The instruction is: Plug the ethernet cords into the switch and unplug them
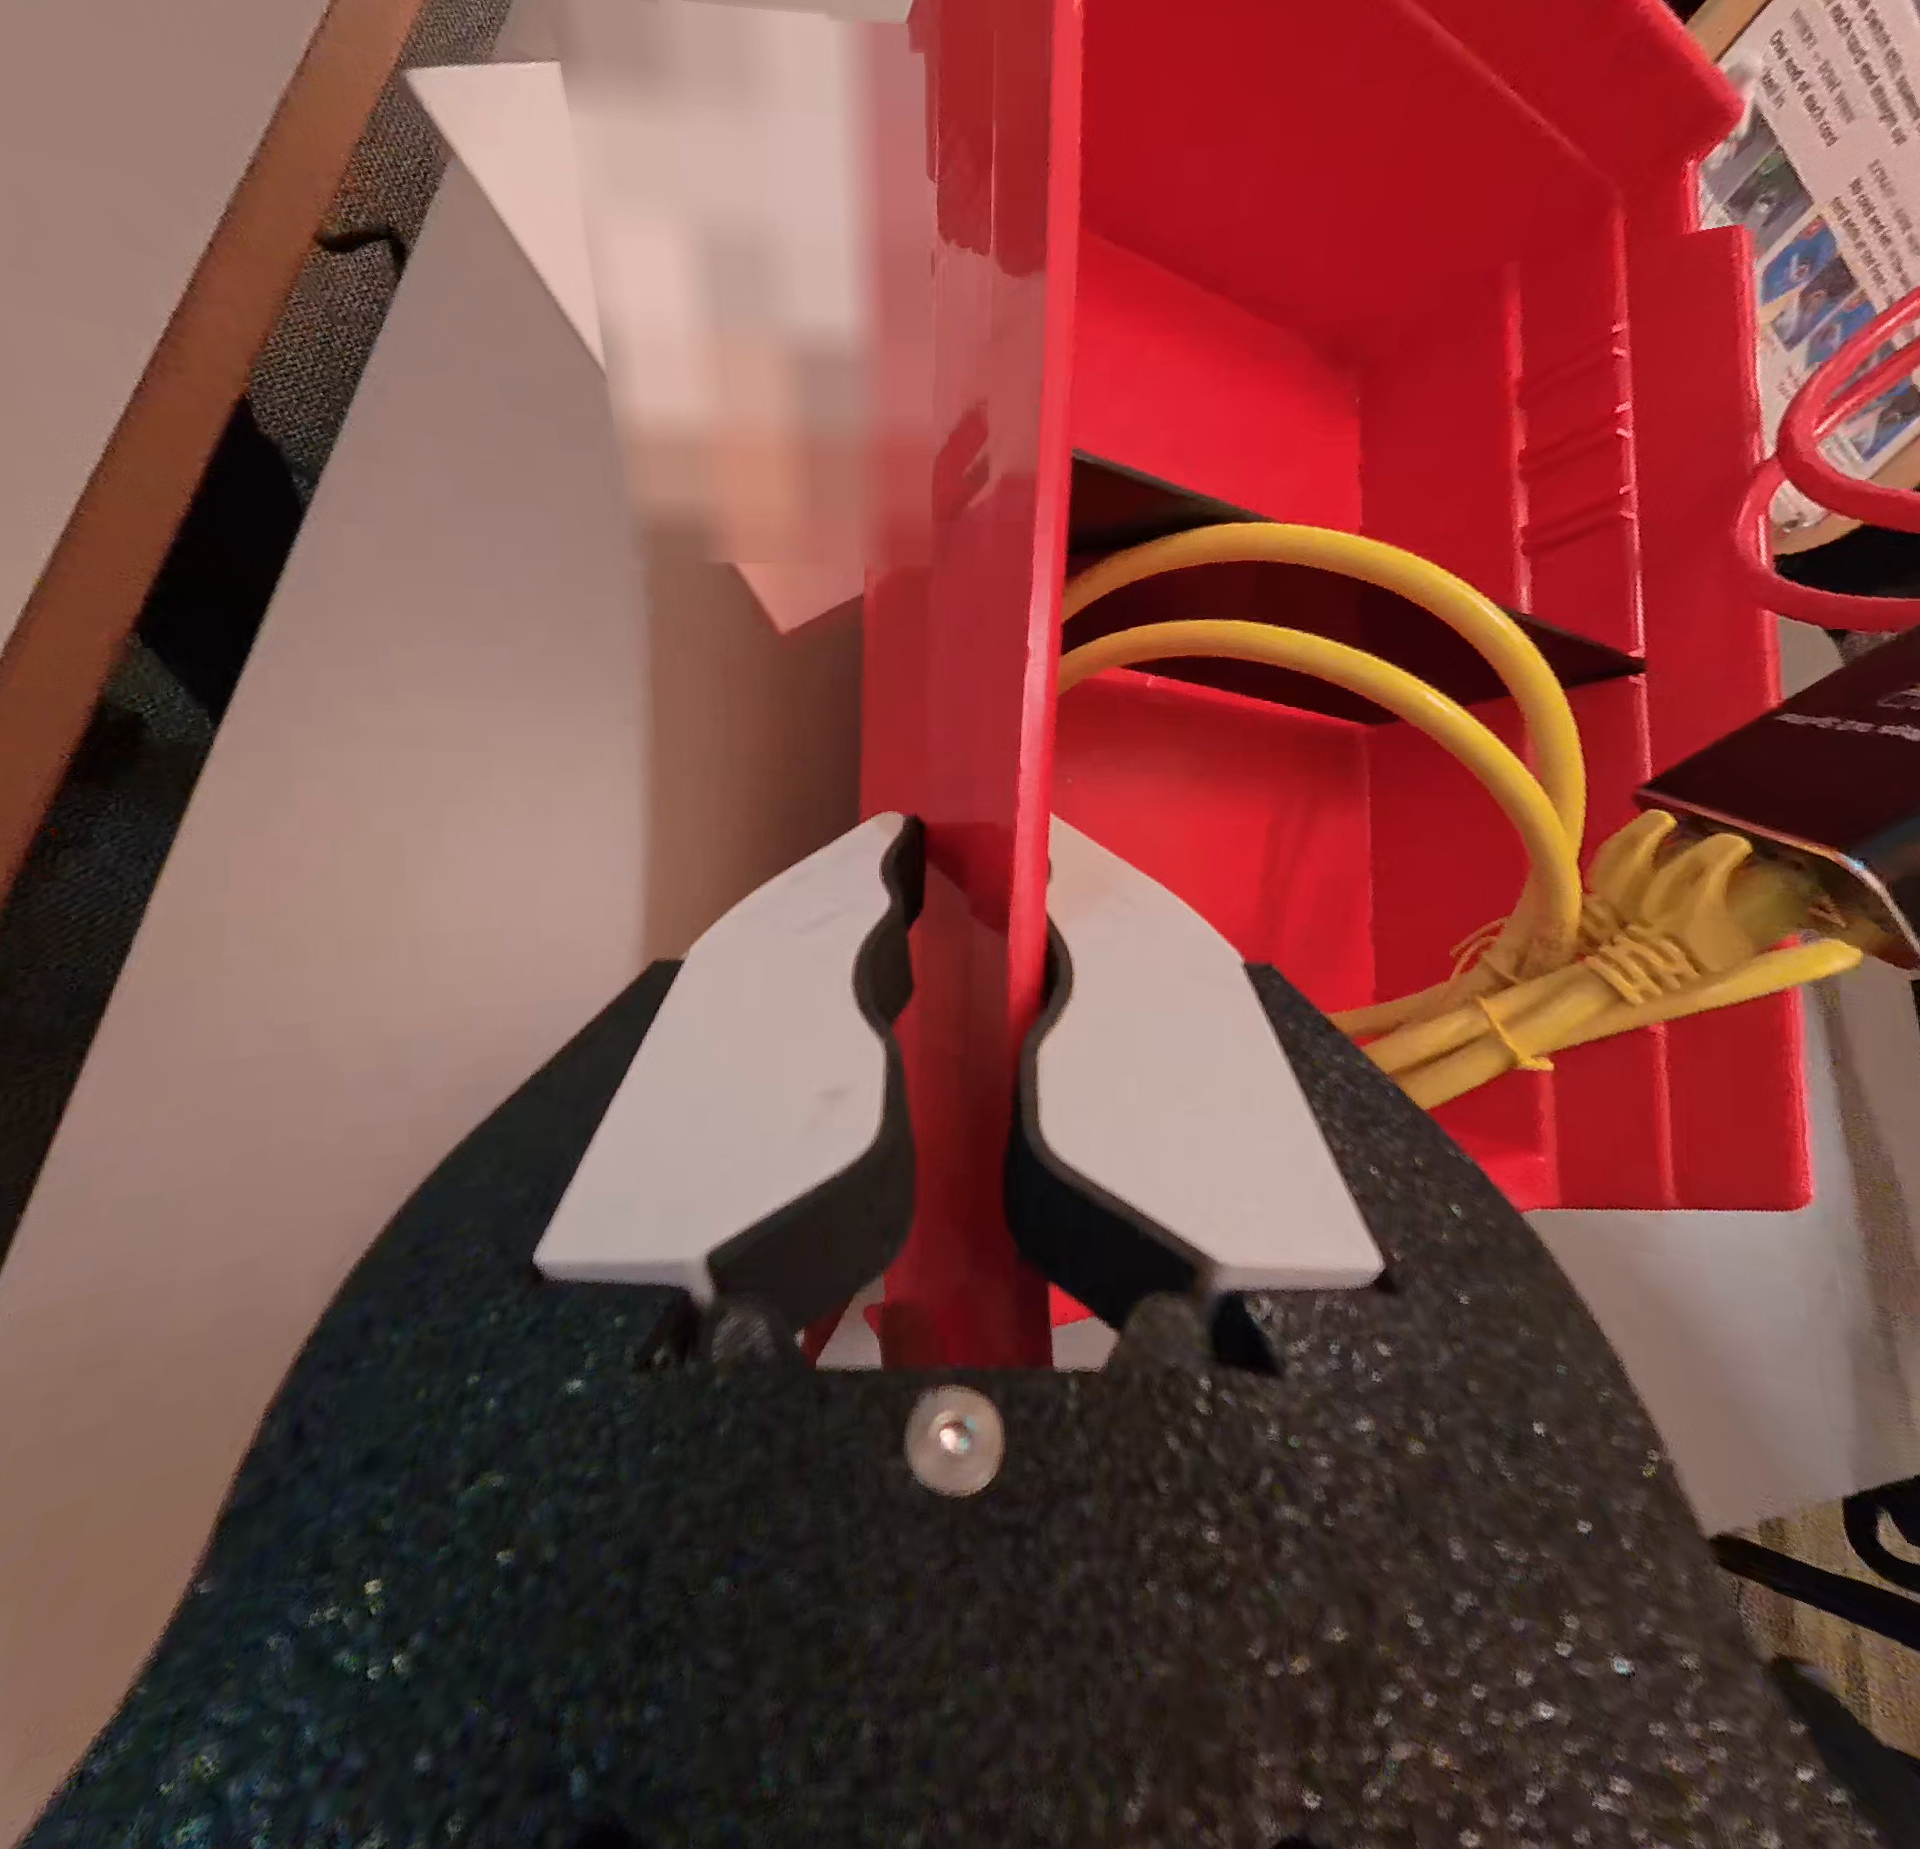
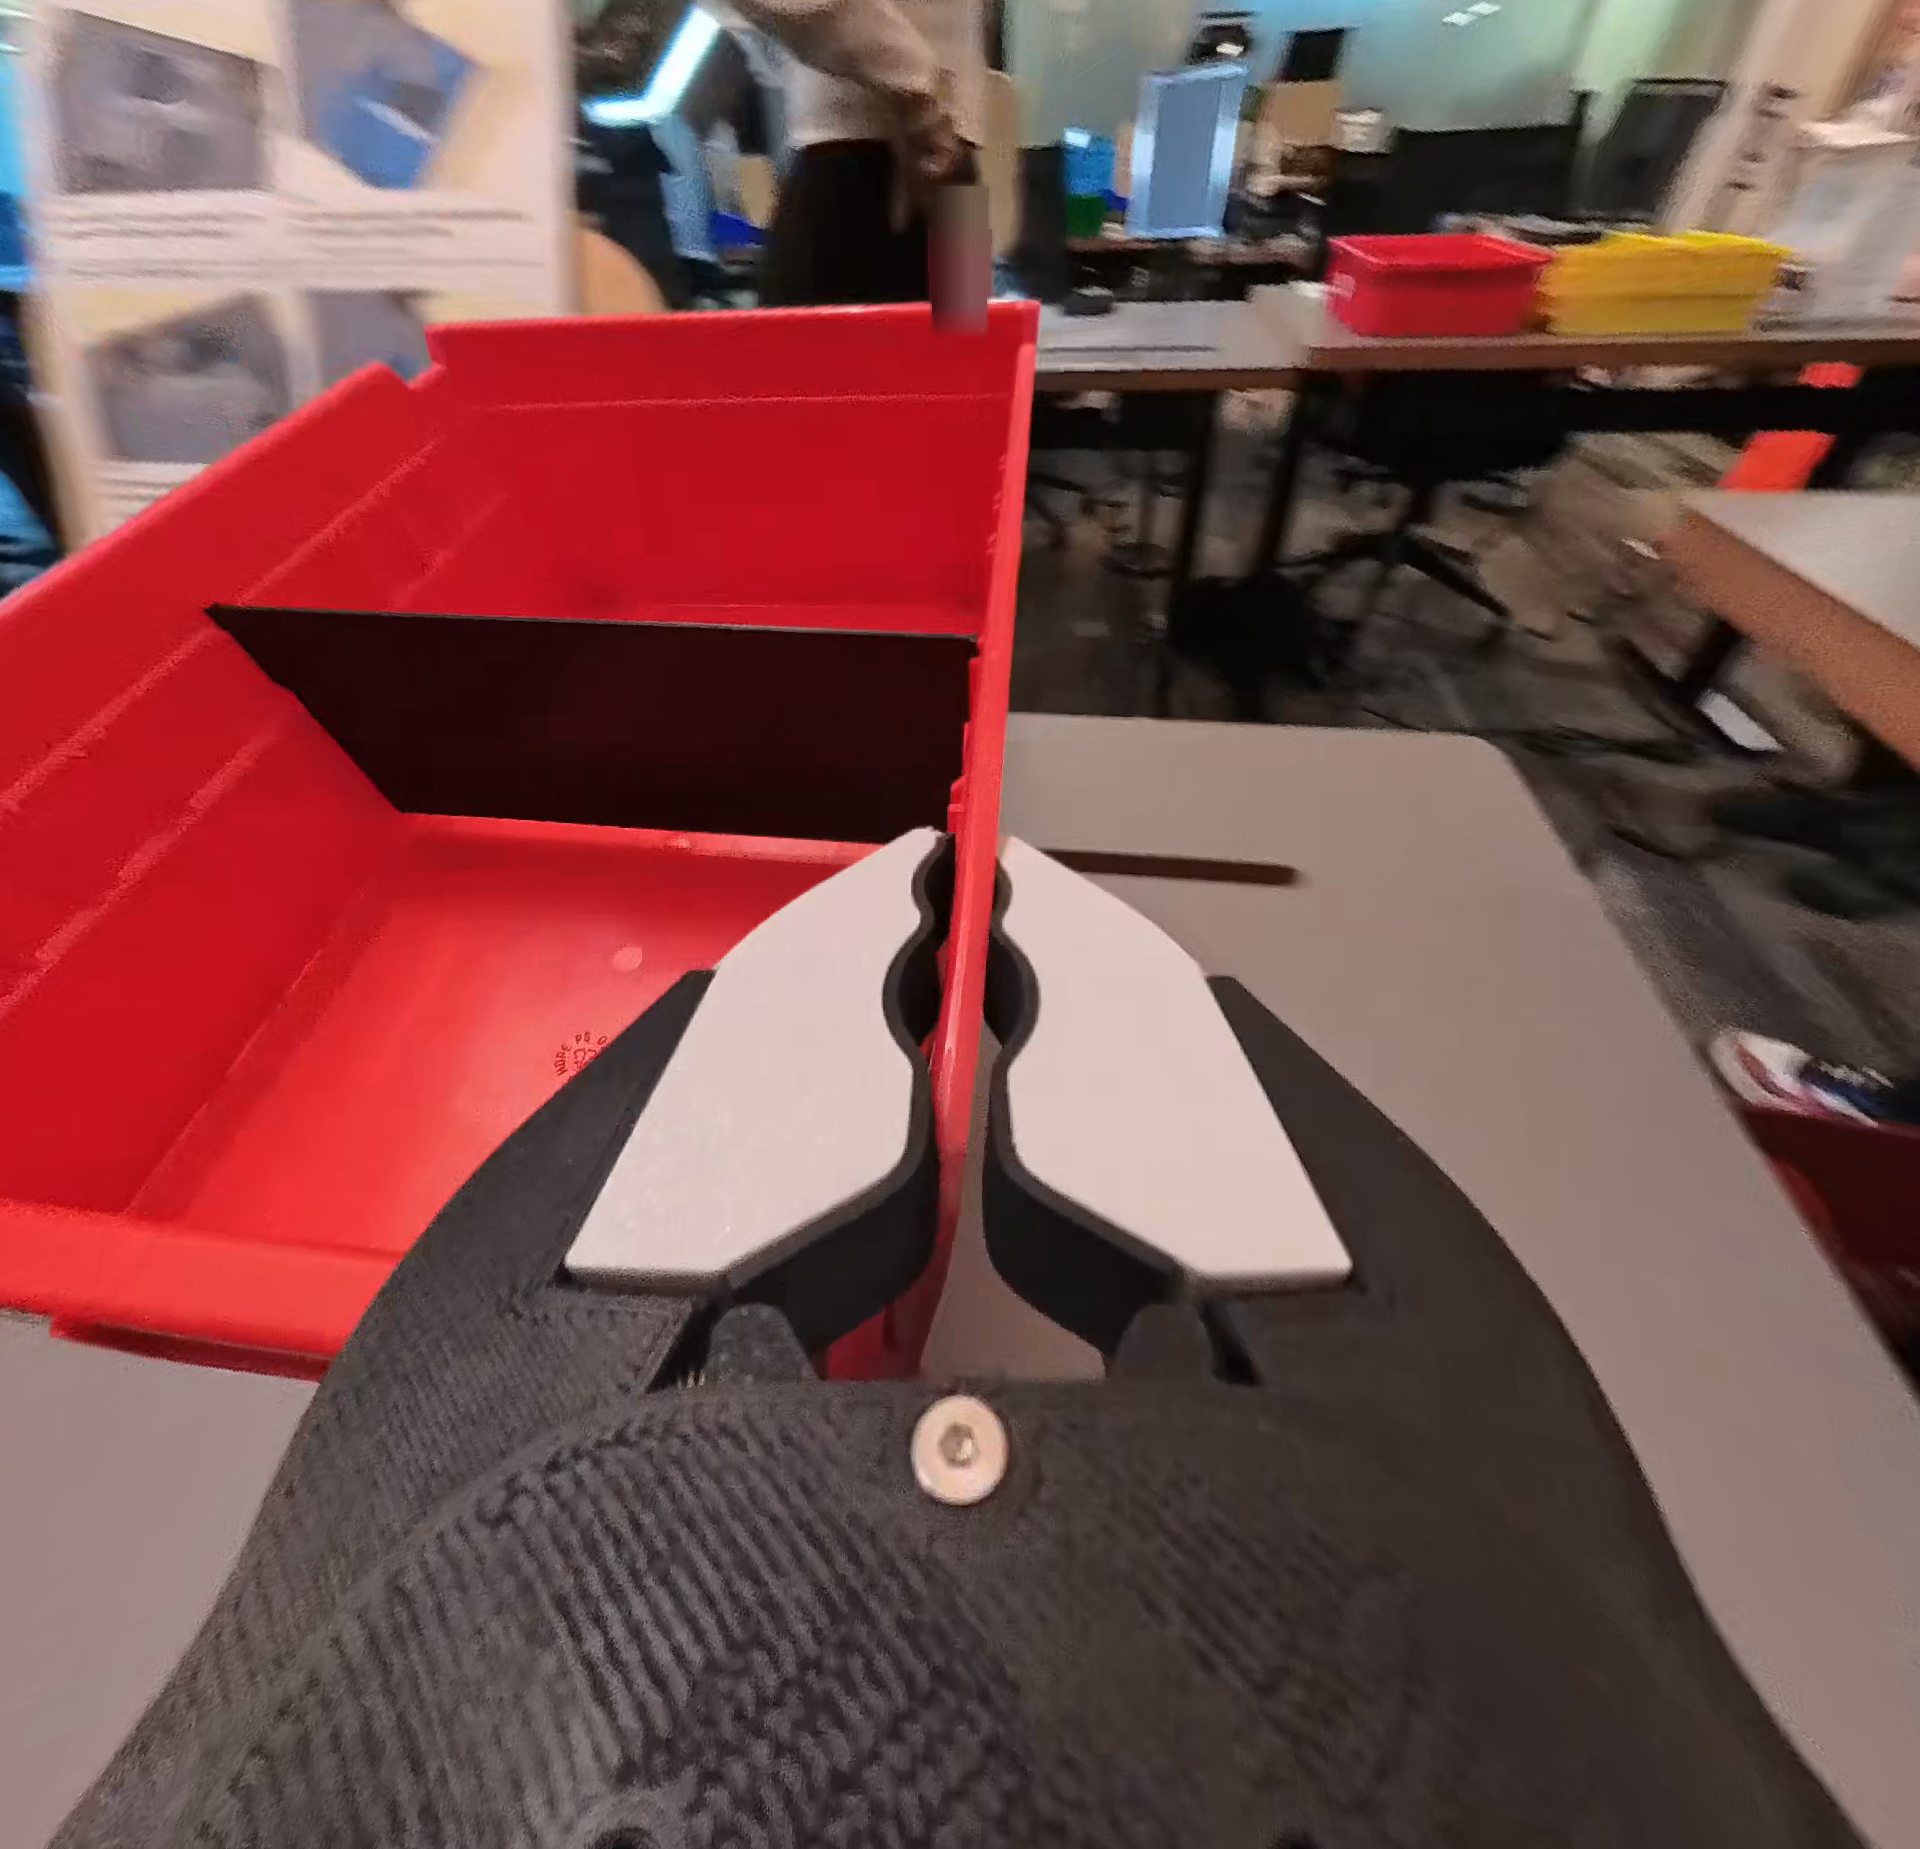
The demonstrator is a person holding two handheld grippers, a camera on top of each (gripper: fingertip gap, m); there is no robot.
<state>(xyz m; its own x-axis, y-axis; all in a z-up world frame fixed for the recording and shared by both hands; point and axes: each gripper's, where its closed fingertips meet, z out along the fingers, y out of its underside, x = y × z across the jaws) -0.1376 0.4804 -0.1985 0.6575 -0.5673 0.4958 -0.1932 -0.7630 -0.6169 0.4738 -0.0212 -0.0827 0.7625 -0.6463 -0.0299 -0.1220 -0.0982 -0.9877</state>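
Red bin [image 1: 1226, 365]: the left gripper [image 1: 982, 864] clamps one side wall, the right gripper [image 2: 971, 864] the opposite wall. Yellow cords [image 1: 1496, 760] inside the bin touch the dark switch [image 1: 1808, 781] at its edge; small embossed marks on the bin floor are unreadable.

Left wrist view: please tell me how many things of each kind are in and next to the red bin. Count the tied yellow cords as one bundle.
red bin: 1
black divider: 1
yellow cord bundle: 1
switch: 1
Total: 4
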